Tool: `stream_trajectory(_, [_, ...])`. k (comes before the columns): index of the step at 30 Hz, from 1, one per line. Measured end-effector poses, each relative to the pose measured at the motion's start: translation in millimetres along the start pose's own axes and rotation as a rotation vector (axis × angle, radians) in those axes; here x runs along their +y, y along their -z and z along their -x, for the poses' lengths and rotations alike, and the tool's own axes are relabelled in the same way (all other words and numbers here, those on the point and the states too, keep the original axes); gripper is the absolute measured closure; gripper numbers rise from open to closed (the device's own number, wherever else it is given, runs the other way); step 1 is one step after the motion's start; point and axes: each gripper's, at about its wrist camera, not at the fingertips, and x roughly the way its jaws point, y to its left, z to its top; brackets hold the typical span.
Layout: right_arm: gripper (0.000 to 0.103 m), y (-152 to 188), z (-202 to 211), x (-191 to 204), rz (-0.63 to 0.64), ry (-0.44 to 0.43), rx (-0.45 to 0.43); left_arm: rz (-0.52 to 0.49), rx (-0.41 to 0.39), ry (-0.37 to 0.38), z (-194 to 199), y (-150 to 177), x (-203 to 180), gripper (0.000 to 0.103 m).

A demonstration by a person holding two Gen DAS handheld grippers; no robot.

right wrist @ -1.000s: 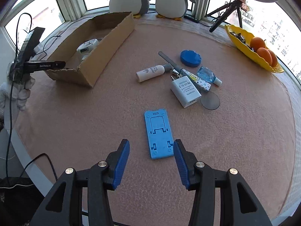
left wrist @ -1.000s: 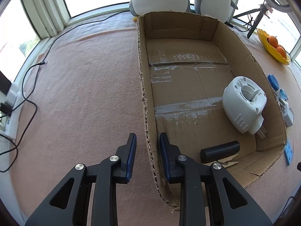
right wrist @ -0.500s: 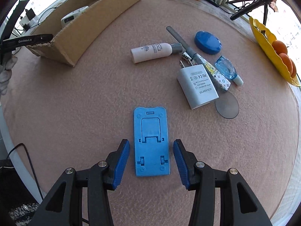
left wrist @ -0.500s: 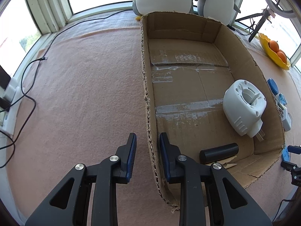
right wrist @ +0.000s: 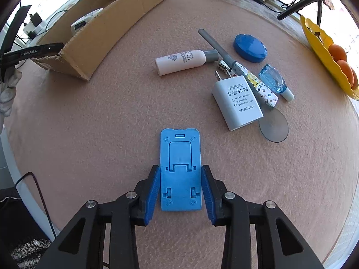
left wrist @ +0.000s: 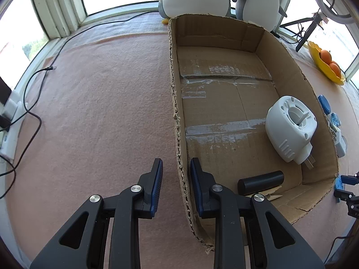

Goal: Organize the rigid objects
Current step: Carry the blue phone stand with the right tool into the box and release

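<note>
A blue plastic phone stand (right wrist: pixel 180 170) lies flat on the pink felt table, between the fingers of my right gripper (right wrist: pixel 180 174). The jaws are open, one finger at each long side, close to its edges. My left gripper (left wrist: pixel 176 168) is open and straddles the near left wall of an open cardboard box (left wrist: pixel 177 116). In the box lie a white plug-in device (left wrist: pixel 290 127) and a black cylinder (left wrist: pixel 260 182). The box also shows in the right wrist view (right wrist: pixel 107 27).
Beyond the stand lie a white charger (right wrist: pixel 237 103), a white bottle (right wrist: pixel 184 61), a grey stick (right wrist: pixel 222 51), a patterned tube (right wrist: pixel 262 87), a blue lid (right wrist: pixel 250 48), a small blue bottle (right wrist: pixel 274 81) and a round lens (right wrist: pixel 273 126). A yellow dish of oranges (right wrist: pixel 323 51) stands right. Cables (left wrist: pixel 29 109) trail left.
My right gripper has moved forward and down until its open fingers flank the blue stand. My left gripper has stayed astride the box wall.
</note>
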Motion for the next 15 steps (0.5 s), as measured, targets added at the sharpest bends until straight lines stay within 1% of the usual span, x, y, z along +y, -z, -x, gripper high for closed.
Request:
stream_trajectory(4, [0.070,-6,3,-2,-0.030,-0.003,-0.018,0.003,-0.001,0.006,0,0,1,0.080])
stream_trajectory(7, [0.070,-7,14,-3,-0.063,-0.015,-0.049,0.006,-0.001,0.012,0,0,2,0.080])
stream_trajectory(10, [0.070,-9,31,1,-0.074,-0.032,-0.094,0.008,-0.001,0.015,-1,0,3,0.080])
stream_trajectory(12, [0.070,-16,44,7,-0.076,-0.039,-0.133,0.007,-0.002,0.015,-1,0,4,0.080])
stream_trajectory(15, [0.070,-28,60,17,-0.081,-0.072,-0.197,0.007,-0.005,0.017,-1,1,4,0.080])
